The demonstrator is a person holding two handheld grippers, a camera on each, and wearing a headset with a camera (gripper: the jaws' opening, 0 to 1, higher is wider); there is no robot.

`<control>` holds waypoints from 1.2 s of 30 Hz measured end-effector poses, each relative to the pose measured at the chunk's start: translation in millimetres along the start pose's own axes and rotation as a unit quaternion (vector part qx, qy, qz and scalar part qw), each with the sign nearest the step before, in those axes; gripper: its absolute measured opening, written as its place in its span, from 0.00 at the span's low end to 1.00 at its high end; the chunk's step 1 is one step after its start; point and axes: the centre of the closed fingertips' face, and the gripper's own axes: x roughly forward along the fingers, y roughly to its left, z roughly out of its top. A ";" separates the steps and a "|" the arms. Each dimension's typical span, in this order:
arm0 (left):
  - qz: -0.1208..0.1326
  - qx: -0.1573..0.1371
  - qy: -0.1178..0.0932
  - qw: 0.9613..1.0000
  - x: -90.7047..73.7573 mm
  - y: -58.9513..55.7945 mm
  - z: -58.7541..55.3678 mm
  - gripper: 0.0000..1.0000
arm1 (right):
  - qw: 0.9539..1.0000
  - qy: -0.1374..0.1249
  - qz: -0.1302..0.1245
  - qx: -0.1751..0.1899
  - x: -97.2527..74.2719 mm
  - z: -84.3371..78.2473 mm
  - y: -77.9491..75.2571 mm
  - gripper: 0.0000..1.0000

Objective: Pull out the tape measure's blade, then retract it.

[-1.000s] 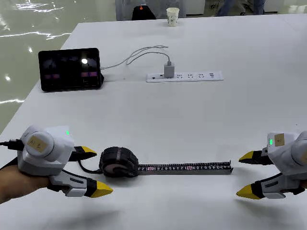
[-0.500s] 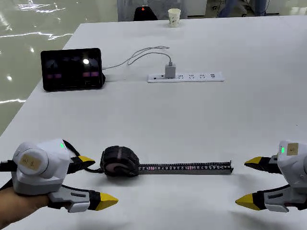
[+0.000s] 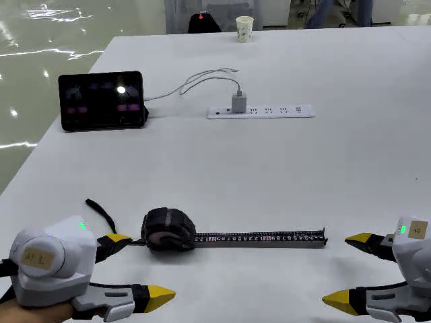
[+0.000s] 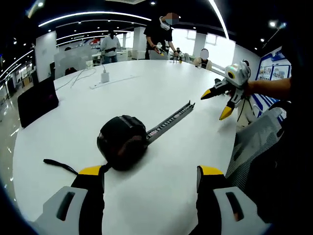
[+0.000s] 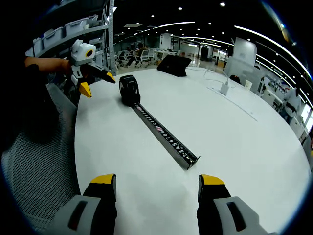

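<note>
1. The left gripper [image 3: 145, 266] is at 7 o'clock on the bench [image 3: 283, 175], its jaws spread wide and holding nothing.
2. The tape measure [image 3: 167, 229] lies at 1 o'clock from that gripper, close to the upper jaw tip, and its strap [image 3: 101, 212] trails toward 10 o'clock.
3. Its blade [image 3: 259, 237] lies extended flat on the bench toward 3 o'clock.
4. The right gripper [image 3: 342, 268] is at 5 o'clock, near the blade's end but apart from it, its jaws wide open and empty.

Table [image 3: 283, 175] holds tape measure [image 3: 168, 229], tablet [image 3: 102, 100], power strip [image 3: 269, 111].
</note>
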 end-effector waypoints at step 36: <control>0.089 -0.058 -0.060 0.992 -11.6 -36.4 14.1 0.92 | 0.987 -0.044 -0.097 0.117 -11.6 21.0 36.2 0.91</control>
